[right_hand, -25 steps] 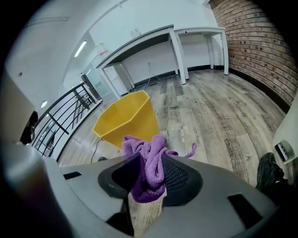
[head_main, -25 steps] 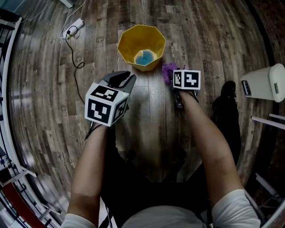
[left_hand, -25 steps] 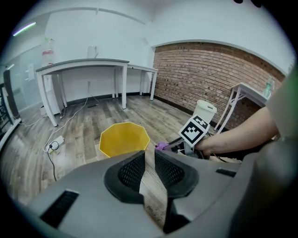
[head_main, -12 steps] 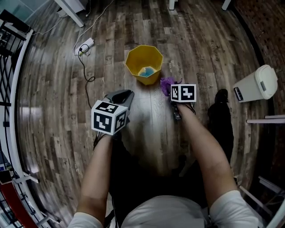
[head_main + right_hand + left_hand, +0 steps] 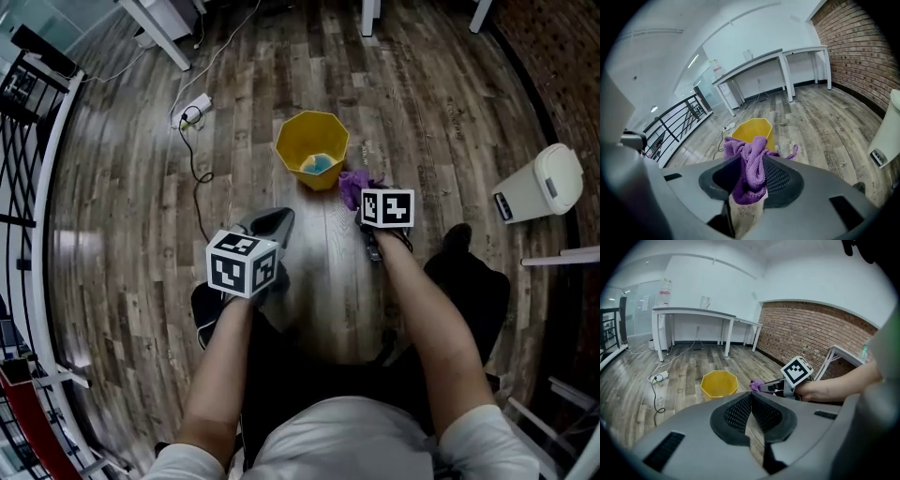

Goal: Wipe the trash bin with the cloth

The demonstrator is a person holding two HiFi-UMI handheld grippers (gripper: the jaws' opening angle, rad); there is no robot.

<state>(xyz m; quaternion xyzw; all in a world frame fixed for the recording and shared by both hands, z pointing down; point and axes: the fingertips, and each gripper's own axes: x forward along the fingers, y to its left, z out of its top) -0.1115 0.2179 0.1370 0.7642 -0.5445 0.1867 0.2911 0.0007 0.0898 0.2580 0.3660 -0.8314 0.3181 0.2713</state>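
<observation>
A yellow trash bin (image 5: 312, 150) (image 5: 719, 383) (image 5: 754, 129) stands upright on the wood floor, with something blue (image 5: 319, 164) lying in its bottom. My right gripper (image 5: 367, 199) (image 5: 751, 161) (image 5: 776, 386) is shut on a purple cloth (image 5: 354, 183) (image 5: 750, 164) (image 5: 756, 384), held above the floor just right of the bin and not touching it. My left gripper (image 5: 281, 217) (image 5: 751, 397) hangs nearer to me, left of the right one. Its jaws have just been closing and now meet with nothing between them.
A white lidded bin (image 5: 539, 183) (image 5: 888, 126) stands at the right. A power strip with its cable (image 5: 192, 111) (image 5: 658, 378) lies left of the yellow bin. White desks (image 5: 693, 315) (image 5: 778, 61) line the far wall, with a black railing (image 5: 23, 112) at the left and a brick wall (image 5: 811, 333) at the right.
Both grippers have risen from the floor and the bin now looks smaller and farther off. The left jaws, open before, have closed. The cloth stays in the right gripper.
</observation>
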